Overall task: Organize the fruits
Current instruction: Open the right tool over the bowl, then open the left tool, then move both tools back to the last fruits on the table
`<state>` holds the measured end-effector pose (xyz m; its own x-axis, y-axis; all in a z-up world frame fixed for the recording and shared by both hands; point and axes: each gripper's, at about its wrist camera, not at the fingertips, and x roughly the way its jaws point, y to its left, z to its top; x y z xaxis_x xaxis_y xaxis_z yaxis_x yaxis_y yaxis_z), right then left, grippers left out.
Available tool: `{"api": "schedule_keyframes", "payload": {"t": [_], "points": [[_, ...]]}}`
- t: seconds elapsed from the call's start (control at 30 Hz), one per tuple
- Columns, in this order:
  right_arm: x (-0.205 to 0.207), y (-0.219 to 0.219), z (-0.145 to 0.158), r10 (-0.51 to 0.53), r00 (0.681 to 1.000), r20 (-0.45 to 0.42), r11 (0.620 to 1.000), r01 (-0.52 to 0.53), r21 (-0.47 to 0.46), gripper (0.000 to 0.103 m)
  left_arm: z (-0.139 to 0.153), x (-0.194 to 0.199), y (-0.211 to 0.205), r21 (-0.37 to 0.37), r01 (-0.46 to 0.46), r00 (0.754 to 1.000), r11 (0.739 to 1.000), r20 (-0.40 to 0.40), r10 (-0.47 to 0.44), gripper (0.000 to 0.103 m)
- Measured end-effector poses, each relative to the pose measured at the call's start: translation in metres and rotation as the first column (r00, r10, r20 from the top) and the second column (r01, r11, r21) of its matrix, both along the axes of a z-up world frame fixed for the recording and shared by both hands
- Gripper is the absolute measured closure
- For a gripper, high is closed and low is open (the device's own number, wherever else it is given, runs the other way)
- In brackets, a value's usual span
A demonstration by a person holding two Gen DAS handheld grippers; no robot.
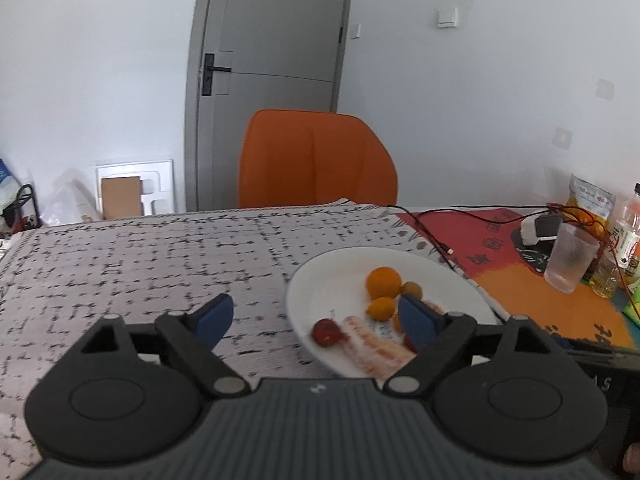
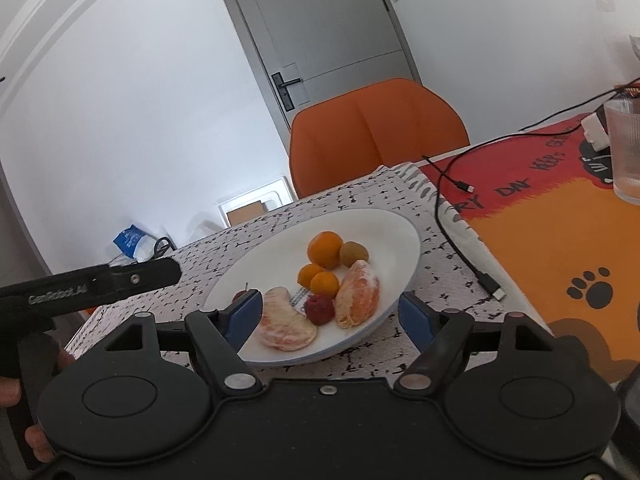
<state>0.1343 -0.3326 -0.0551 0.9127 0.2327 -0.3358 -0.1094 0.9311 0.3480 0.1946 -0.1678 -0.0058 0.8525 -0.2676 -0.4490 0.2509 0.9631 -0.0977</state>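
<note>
Both hand-held grippers, left (image 1: 316, 320) and right (image 2: 330, 314), gaped wide and empty as I held them at the white plate (image 2: 384, 224) of fruits (image 2: 325, 249) on the speckled cloth covering the desk (image 1: 140, 264). An orange chair (image 1: 316, 160) and grey door (image 1: 276, 32) stood behind. Only my left camera caught the snack bag (image 1: 590, 200) and bottle (image 1: 628, 232); only my right showed the paw-print mat (image 2: 560, 240).

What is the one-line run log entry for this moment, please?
left gripper: open, empty | right gripper: open, empty | plate: orange, two peeled segments, small fruits | table: no loose fruit seen
</note>
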Motion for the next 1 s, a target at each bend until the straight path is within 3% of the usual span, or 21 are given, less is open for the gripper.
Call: {"api": "schedule_keyframes", "payload": {"t": [0.07, 0.27, 1.0], "points": [[0.0, 0.005, 0.001, 0.004, 1.0, 0.003, 1.0, -0.004, -0.009, 0.019, -0.001, -0.003, 0.008, 0.006, -0.015, 1.0, 1.0, -0.005, 0.015, 0.013], [0.001, 0.025, 0.006, 0.044, 0.999, 0.014, 0.998, -0.043, -0.04, 0.01, -0.003, -0.013, 0.036, 0.005, -0.075, 0.997, 0.997, -0.015, 0.075, 0.011], [0.006, 0.109, 0.011, 0.228, 0.973, -0.021, 0.969, -0.229, -0.094, 0.004, -0.018, -0.053, 0.135, -0.034, -0.236, 0.97, 0.971, -0.061, 0.234, 0.01]]}}
